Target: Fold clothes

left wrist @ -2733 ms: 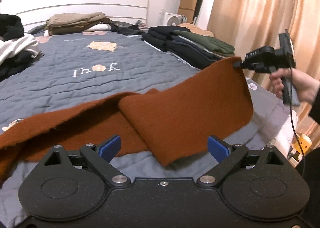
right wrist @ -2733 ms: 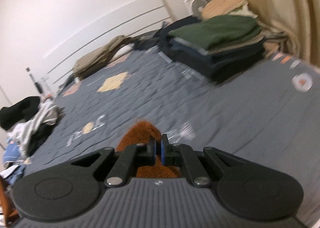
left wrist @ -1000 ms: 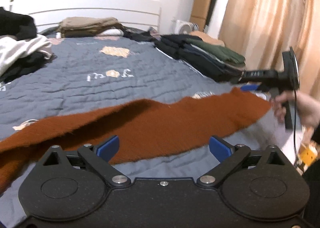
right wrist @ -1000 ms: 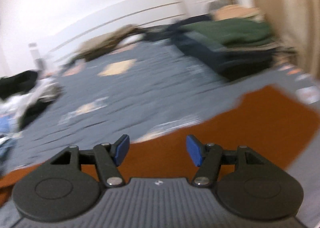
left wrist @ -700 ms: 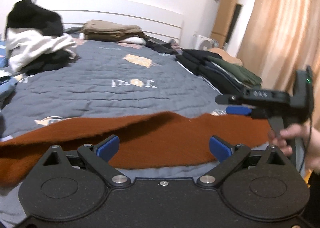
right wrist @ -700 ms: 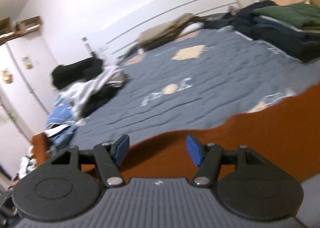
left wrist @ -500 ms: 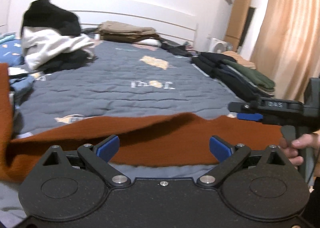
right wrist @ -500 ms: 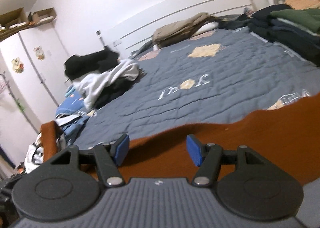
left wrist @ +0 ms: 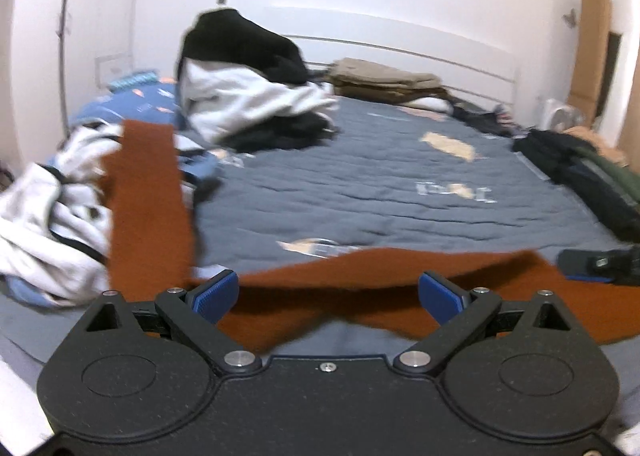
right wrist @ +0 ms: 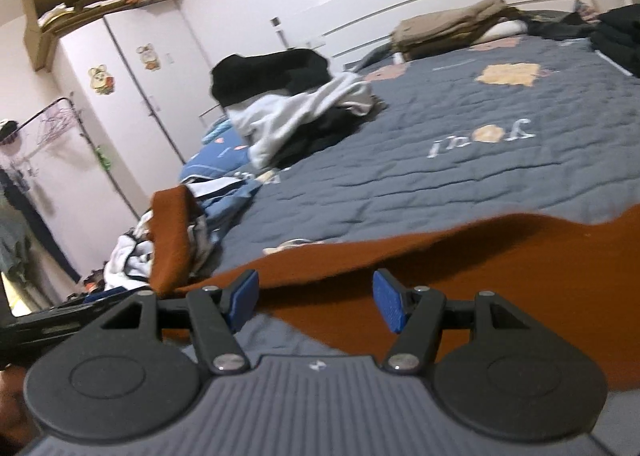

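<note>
A long rust-brown scarf [left wrist: 360, 292] lies along the near edge of the grey quilted bed [left wrist: 380, 184]. Its left end [left wrist: 148, 192] runs up over a heap of clothes. My left gripper [left wrist: 326, 294] hovers open just above the scarf's middle, nothing between its blue pads. In the right wrist view the same scarf [right wrist: 460, 268] stretches across the bed [right wrist: 460, 160], and its far end [right wrist: 172, 236] hangs on the heap. My right gripper [right wrist: 316, 300] is open over the scarf's near edge. The right gripper's body [left wrist: 600, 266] shows at the left wrist view's right edge.
A heap of unfolded white, black and blue clothes [left wrist: 248, 96] fills the bed's left side. Folded tan garments [left wrist: 384, 78] sit by the headboard. Dark folded stacks [left wrist: 592, 172] line the right side. A white wardrobe [right wrist: 132, 96] and hanging rack [right wrist: 48, 120] stand left of the bed.
The right gripper let go of the scarf's end and the lifted end dropped flat onto the bed. Both grippers have swung left toward the clothes heap; both stay open.
</note>
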Available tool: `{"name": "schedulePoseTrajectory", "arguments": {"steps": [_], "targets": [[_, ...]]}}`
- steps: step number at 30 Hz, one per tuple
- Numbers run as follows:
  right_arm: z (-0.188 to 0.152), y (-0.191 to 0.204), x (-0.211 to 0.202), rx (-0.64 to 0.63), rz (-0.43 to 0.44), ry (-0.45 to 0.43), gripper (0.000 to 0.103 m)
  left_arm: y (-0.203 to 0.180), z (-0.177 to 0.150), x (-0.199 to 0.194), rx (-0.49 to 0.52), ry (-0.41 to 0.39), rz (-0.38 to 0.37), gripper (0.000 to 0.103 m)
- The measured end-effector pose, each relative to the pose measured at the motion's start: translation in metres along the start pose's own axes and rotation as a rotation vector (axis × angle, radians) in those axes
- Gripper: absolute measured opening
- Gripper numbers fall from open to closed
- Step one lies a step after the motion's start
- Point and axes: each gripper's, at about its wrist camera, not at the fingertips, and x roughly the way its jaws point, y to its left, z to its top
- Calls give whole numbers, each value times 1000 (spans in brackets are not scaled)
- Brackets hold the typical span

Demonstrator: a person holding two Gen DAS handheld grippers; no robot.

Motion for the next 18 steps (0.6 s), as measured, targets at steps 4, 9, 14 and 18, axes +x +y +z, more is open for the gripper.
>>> {"name": "schedulePoseTrajectory", "arguments": {"steps": [4,9,14,18], "targets": [[1,10,10,6,43,-1,63,23,11,5,66,-4,97,97],[2,16,20,0,67,6,63,73,35,23,90,13,214,97],[0,18,27,-7,81,18,63,127,66,46,15,17,284,95],[-2,14,33,2,62,33,63,157,81,75,-29,39,310,78]]}}
